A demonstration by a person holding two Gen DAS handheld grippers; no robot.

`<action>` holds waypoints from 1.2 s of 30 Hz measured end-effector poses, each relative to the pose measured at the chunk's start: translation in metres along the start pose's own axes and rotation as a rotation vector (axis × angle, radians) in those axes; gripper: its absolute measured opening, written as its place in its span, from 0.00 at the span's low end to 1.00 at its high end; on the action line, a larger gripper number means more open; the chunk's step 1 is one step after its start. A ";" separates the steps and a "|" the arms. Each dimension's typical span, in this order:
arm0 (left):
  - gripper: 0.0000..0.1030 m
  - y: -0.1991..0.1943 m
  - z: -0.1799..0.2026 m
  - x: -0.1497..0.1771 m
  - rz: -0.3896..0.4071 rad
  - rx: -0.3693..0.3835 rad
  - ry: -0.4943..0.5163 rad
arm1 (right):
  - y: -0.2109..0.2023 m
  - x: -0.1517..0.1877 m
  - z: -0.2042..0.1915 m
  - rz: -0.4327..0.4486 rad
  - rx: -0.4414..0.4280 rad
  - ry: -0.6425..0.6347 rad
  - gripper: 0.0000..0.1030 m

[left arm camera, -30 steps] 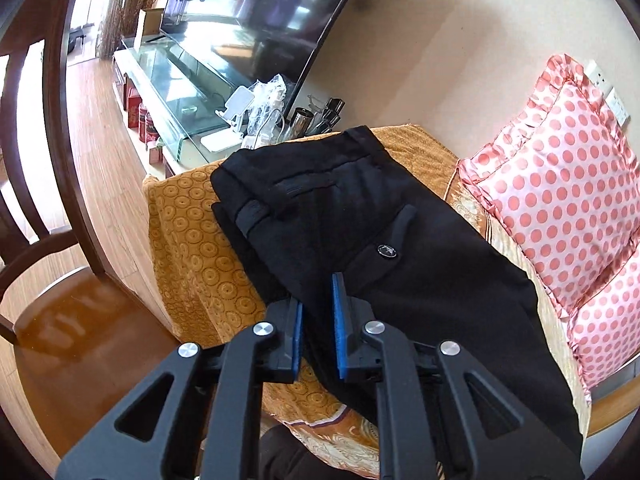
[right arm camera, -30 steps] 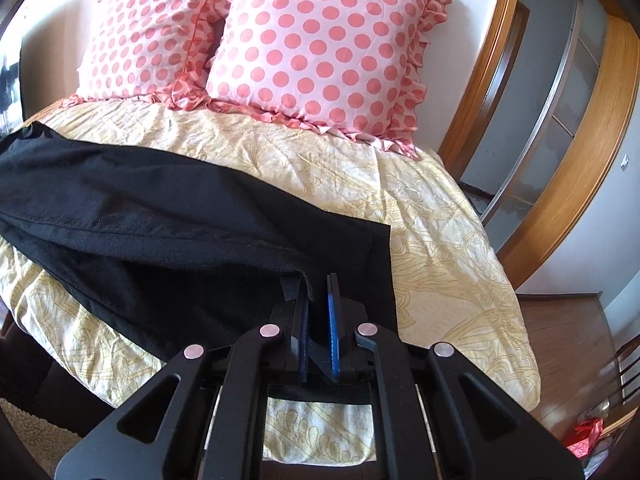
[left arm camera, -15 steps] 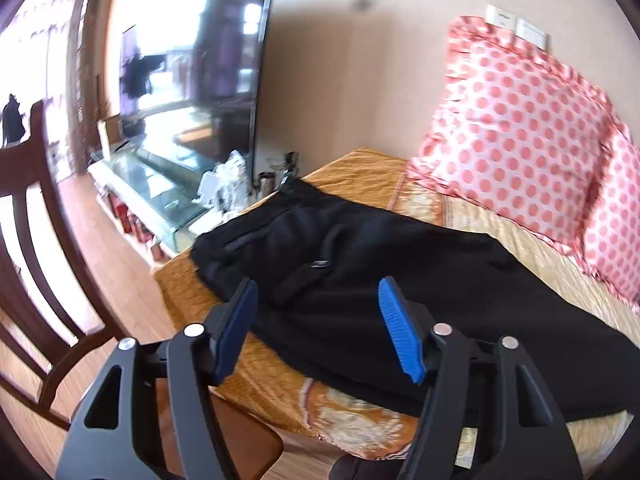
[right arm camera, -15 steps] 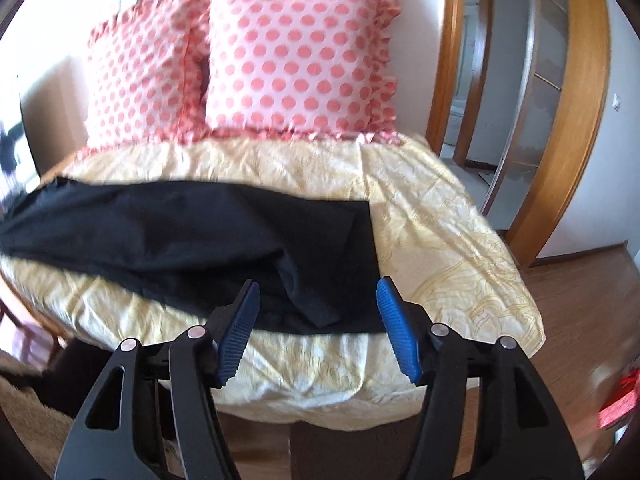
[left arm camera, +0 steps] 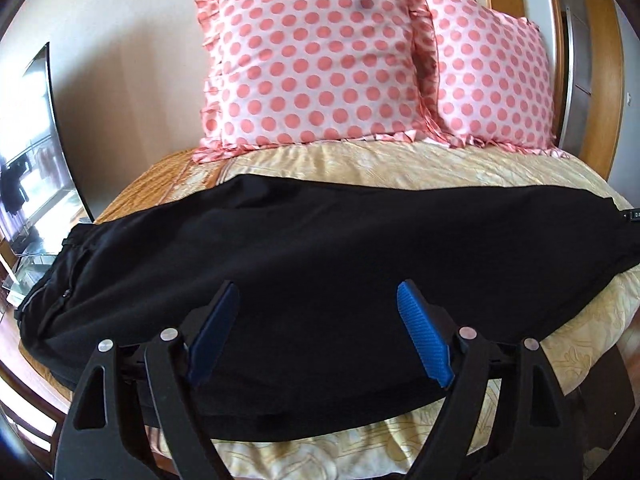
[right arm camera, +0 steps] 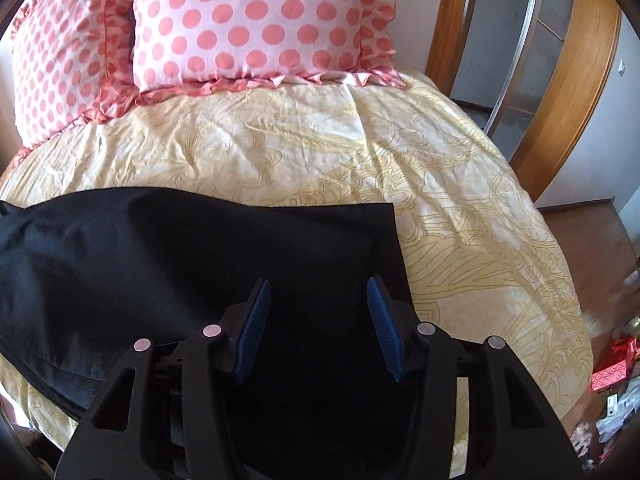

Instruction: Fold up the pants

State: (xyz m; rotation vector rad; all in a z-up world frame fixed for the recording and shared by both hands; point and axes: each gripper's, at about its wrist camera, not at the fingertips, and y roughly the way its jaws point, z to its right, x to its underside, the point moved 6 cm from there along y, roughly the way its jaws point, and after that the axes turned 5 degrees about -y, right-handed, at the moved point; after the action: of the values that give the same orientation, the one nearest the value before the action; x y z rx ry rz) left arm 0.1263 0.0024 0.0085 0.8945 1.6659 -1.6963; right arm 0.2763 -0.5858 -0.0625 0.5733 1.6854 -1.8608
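While the black pants point(left arm camera: 320, 248) lie lengthwise across the yellow bedspread point(right arm camera: 440, 168), both the left gripper point(left arm camera: 318, 332) and right gripper point(right arm camera: 316, 320) hover spread wide, holding nothing — a shallow pinch could catch only the top layer, spoiling the fold.

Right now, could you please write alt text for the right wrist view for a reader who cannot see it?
The open right hand-held gripper, blue-padded, hovers over the hem end of black fabric pants lying flat across a pale yellow patterned bedspread. Two pink polka-dot ruffled pillows stand behind.
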 end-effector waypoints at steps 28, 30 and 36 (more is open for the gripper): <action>0.90 0.015 0.003 0.019 -0.036 0.074 -0.013 | -0.063 0.008 0.033 0.112 0.046 0.255 0.52; 0.90 0.015 0.003 0.021 -0.036 0.087 -0.015 | -0.078 0.029 0.046 0.121 -0.035 0.417 0.50; 0.90 0.014 0.006 0.025 -0.042 0.107 0.000 | -0.081 0.074 0.052 0.053 -0.139 0.603 0.45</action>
State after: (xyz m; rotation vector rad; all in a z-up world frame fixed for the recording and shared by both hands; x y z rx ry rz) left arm 0.1223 -0.0035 -0.0195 0.9147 1.6176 -1.8281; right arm 0.1709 -0.6415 -0.0434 1.1932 2.1226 -1.6057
